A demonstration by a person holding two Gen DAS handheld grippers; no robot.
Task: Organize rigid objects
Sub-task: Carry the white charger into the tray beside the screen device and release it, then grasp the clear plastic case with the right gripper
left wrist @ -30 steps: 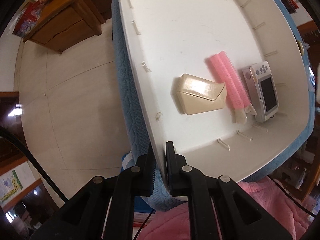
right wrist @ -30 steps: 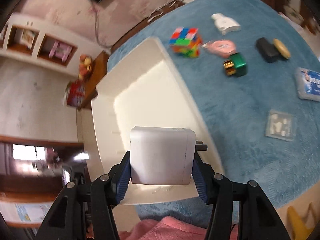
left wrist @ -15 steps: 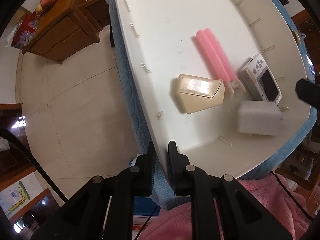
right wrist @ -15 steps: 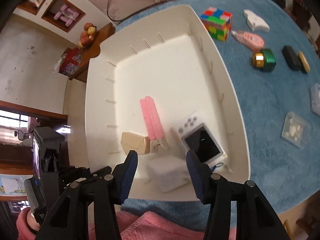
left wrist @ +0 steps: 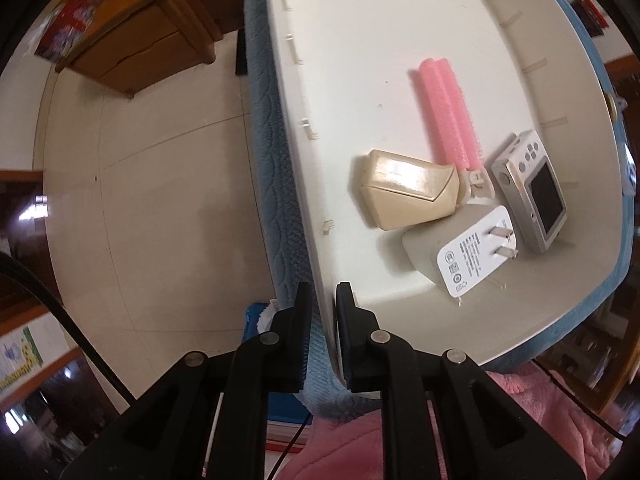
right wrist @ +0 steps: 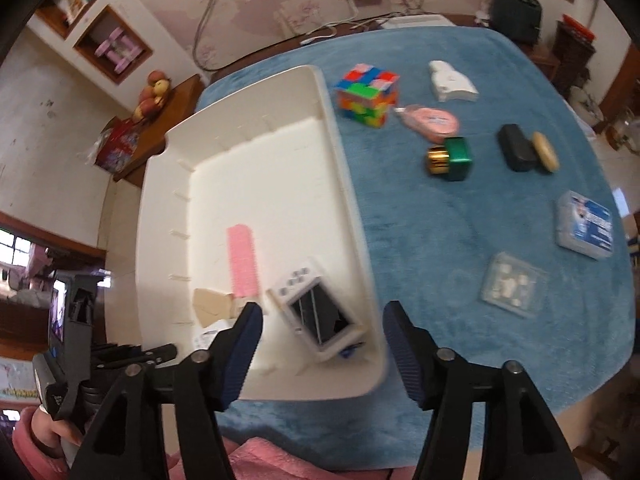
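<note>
The tray's [left wrist: 320, 240] near-left rim is clamped by the left gripper [left wrist: 323, 308]. The right gripper's [right wrist: 320, 320] jaws are opening, empty, above the charger [left wrist: 460, 256] and camera [right wrist: 316, 312].

Left wrist view looks straight down, close over the white bin's [left wrist: 320, 280] near wall. Right wrist view looks steeply down from higher up, blue table [right wrist: 460, 220] toward 2 o'clock. Both show the bin's near contents.
</note>
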